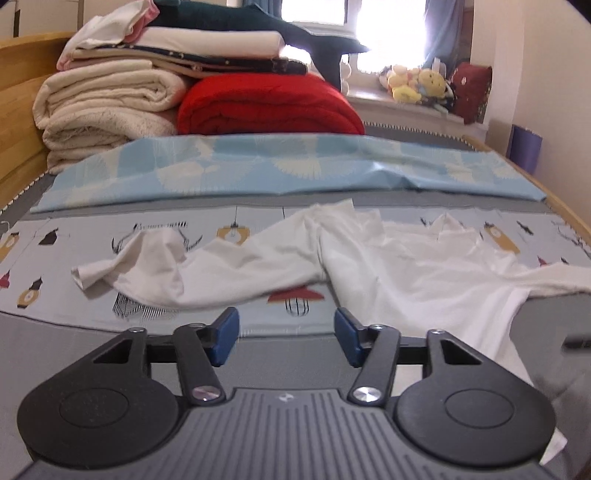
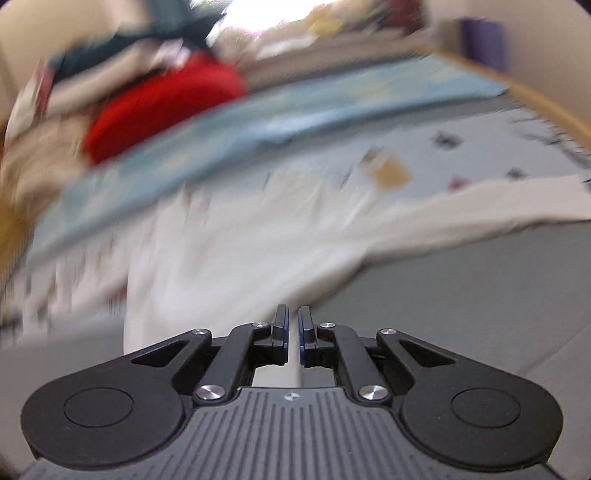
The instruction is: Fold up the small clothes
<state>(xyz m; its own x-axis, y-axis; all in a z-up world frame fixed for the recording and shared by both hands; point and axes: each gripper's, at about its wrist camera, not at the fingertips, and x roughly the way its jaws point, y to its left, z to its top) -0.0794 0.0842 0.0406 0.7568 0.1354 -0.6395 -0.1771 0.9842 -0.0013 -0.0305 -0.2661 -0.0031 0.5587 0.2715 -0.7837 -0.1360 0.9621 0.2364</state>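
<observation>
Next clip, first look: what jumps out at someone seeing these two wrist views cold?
The white long-sleeved top lies crumpled across the patterned sheet, one sleeve trailing left, right ahead of the left gripper, whose jaws stand wide apart and empty. Behind it, a bright red folded quilt sits beside a tall stack of cream blankets at the bed's far end. The right wrist view is heavily motion-blurred; the right gripper has its jaws nearly together over the white fabric.

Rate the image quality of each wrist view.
Left wrist view: mostly sharp, white shirt readable, window blown out by backlight. Right wrist view: heavy motion blur smears shirt and red quilt; only the right gripper stays crisp.
</observation>
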